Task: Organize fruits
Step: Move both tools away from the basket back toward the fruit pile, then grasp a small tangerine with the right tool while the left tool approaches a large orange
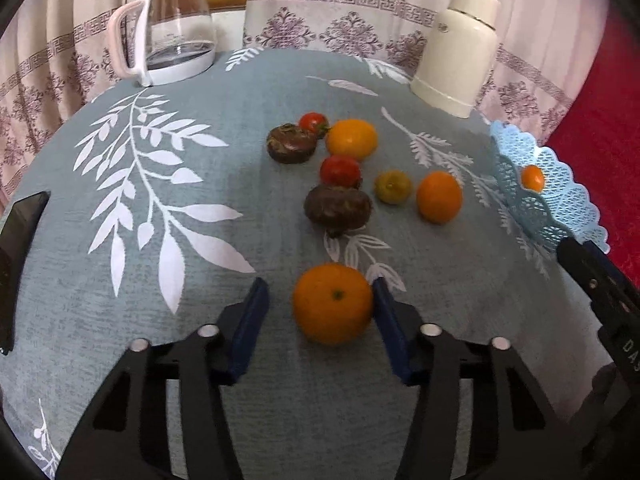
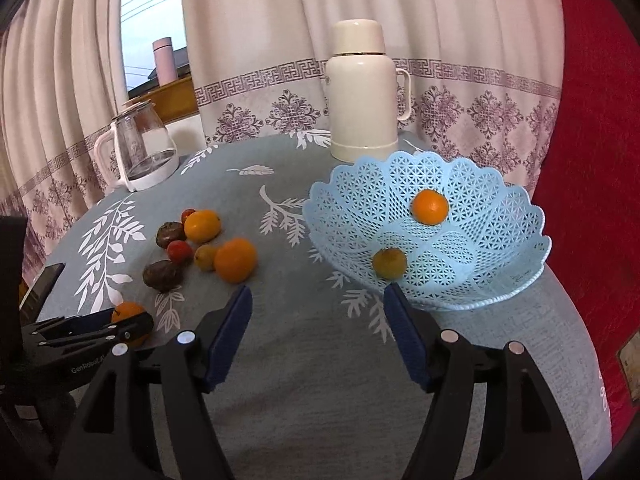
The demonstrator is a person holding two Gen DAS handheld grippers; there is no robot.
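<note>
In the left wrist view my left gripper [image 1: 320, 284] is open around an orange [image 1: 332, 304] lying on the grey-blue leaf-patterned tablecloth. Its right pad touches the fruit, while its left pad stands a little apart from it. Beyond lie loose fruits: two oranges [image 1: 439, 197], [image 1: 351, 139], a yellow-green fruit [image 1: 393, 187], two tomatoes [image 1: 340, 171] and two brown fruits [image 1: 337, 208]. My right gripper [image 2: 317, 289] is open and empty in front of the light blue lattice basket [image 2: 500, 240]. The basket holds an orange [image 2: 430, 207] and a yellow-green fruit [image 2: 389, 263].
A glass kettle [image 1: 176, 28] with a white handle stands at the back left and a cream thermos [image 1: 460, 48] at the back right, with curtains behind both. A dark phone [image 1: 20, 240] lies at the left table edge. A red surface [image 2: 592, 160] lies beyond the basket.
</note>
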